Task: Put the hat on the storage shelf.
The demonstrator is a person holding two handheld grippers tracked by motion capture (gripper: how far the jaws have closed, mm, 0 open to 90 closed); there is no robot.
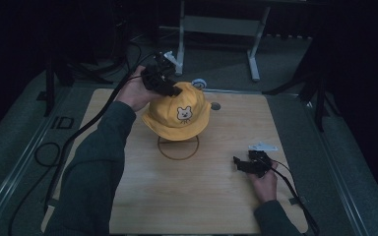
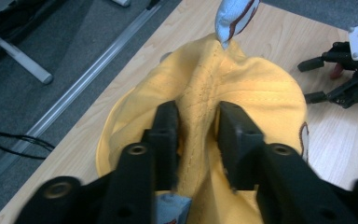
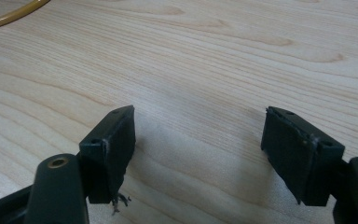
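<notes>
A: Where's the left tool [image 2: 196,123]?
B: Arm stretched forward, angled down over the yellow hat [image 1: 177,118] at mid-counter [image 1: 216,196]; a crown fold sits between its part-spread jaws.
A: Right tool [image 3: 198,140]?
B: Released, low above bare wood.

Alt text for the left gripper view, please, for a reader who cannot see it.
A fold of the yellow hat's crown stands between the left gripper's two black jaws, on a wooden table. The right gripper shows at the right edge, a blue-and-white fabric piece at top.
</notes>
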